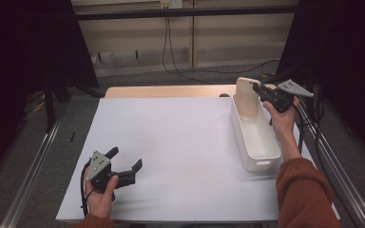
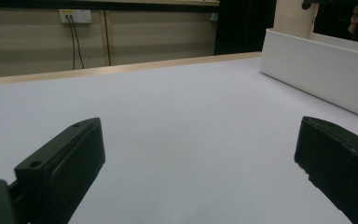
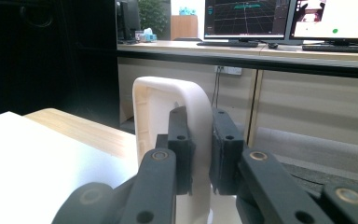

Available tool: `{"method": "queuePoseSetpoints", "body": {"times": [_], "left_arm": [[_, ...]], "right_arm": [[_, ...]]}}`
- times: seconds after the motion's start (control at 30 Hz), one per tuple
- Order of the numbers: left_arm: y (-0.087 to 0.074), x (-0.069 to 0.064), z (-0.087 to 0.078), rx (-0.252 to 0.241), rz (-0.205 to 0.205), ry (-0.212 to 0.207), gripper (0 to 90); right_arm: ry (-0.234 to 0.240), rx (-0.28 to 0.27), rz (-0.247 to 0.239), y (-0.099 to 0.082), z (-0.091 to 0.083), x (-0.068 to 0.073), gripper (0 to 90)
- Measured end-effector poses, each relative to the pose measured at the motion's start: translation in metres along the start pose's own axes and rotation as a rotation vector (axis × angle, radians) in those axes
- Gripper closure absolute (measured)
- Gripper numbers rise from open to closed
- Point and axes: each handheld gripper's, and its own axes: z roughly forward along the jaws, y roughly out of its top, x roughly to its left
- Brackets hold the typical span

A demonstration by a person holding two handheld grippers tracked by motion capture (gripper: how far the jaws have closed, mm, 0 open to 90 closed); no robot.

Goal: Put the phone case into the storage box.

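Right tool (image 3: 200,154) clenches a smooth cream plastic slab (image 1: 247,97) upright over the white rectangular bin (image 1: 261,152); left tool (image 1: 126,164) gapes empty.

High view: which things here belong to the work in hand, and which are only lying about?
In the work:
- cream-coloured flat plastic piece with rounded top, clamped in the right gripper
- long white plastic bin, into which the piece stands

Only lying about:
- white sheet covering the table
- left gripper, open, resting on the sheet
- black cables at the back wall
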Motion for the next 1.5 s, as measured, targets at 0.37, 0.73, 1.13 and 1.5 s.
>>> {"method": "queuePoseSetpoints", "body": {"times": [0.37,0.73,1.13,1.5], "left_arm": [[0.0,-0.001,0.001,0.004,-0.007,-0.006,1.9],[0.0,-0.002,0.001,0.005,0.003,-0.011,2.1],[0.0,-0.003,0.002,0.003,0.004,-0.016,2.2],[0.0,-0.003,0.002,0.004,0.005,-0.014,2.3]], "right_arm": [[0.011,0.014,0.006,-0.008,0.005,-0.003,81.0],[0.025,0.103,-0.059,0.002,0.018,-0.005,78.6],[-0.012,0.154,-0.045,-0.001,0.024,-0.015,65.9],[-0.017,0.171,-0.038,0.003,0.029,-0.015,57.0]]}}
